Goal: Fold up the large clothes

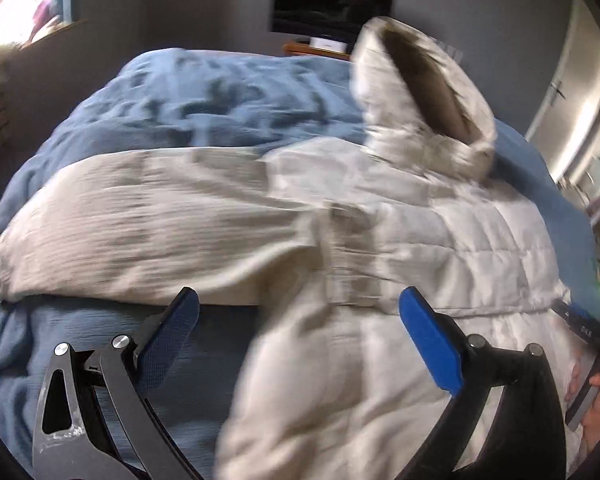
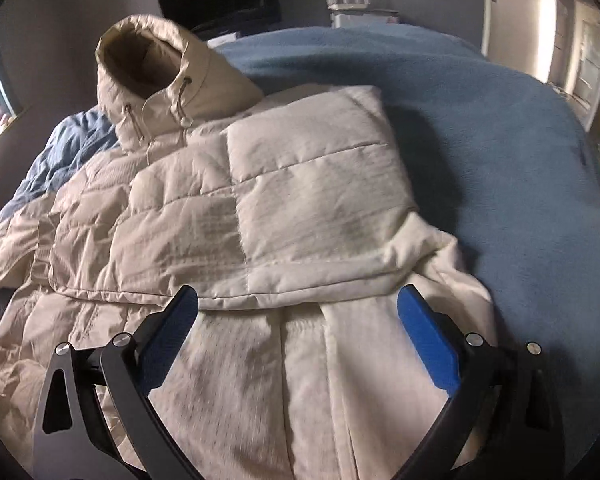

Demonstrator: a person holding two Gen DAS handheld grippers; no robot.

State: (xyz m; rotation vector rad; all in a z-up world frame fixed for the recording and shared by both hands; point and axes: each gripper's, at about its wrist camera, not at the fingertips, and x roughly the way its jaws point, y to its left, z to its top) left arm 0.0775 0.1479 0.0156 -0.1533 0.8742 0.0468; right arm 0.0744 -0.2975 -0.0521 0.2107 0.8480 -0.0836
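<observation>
One cream jacket [image 2: 300, 184] on one blue bed [image 2: 480, 128]; both grippers' jaws wide, empty.

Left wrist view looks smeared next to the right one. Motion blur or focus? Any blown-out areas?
Left wrist: the cream quilted hooded jacket and blue bedspread streak sideways while the left gripper stays crisp, so probably motion blur; the window is blown out. Right wrist: jacket seams sharp, only slight softness near the right gripper.
</observation>
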